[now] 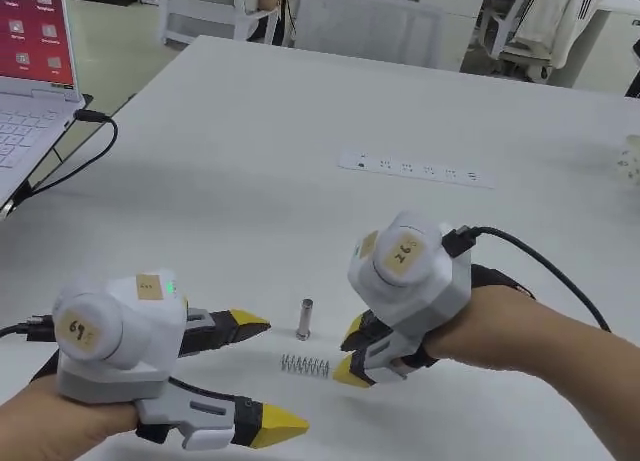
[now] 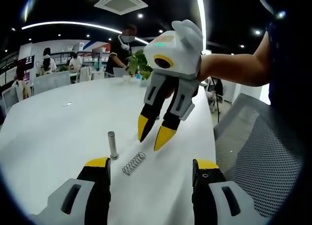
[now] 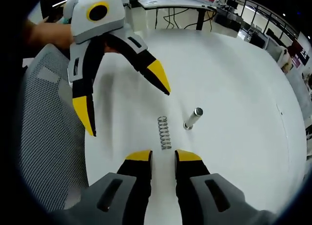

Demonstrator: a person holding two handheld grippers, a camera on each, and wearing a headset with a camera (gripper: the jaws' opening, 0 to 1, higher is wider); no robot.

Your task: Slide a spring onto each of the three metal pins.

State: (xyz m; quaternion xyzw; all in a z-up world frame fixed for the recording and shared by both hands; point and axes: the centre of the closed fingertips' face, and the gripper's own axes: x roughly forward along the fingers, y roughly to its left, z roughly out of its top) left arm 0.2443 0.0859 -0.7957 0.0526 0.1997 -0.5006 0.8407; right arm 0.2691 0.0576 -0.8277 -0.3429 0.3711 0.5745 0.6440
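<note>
The spring point(image 1: 305, 365) is seen lying flat, long axis left-right, just near of the upright pin point(image 1: 305, 319). It is seemingly approached closest by the narrowly parted, empty right gripper point(image 1: 350, 353); the left gripper point(image 1: 283, 373) is held wide.

A pin point(image 1: 305, 319) stands upright on the worktop point(image 1: 250, 131), towards its near edge. A spring point(image 1: 305, 365) lies on its side just in front of the pin, apart from it. The left hand-held gripper point(image 1: 283, 373) sits left of the pin, pointing in towards it. The right hand-held gripper point(image 1: 345, 353) is just right of the pin, its tips at the spring's right end. Behind the pin, well apart and a little right, lies a power strip point(image 1: 415, 169). Far left of the pin and further back, a laptop point(image 1: 30, 71) sits at the worktop's edge, and a cable point(image 1: 85, 153) runs from it.
</note>
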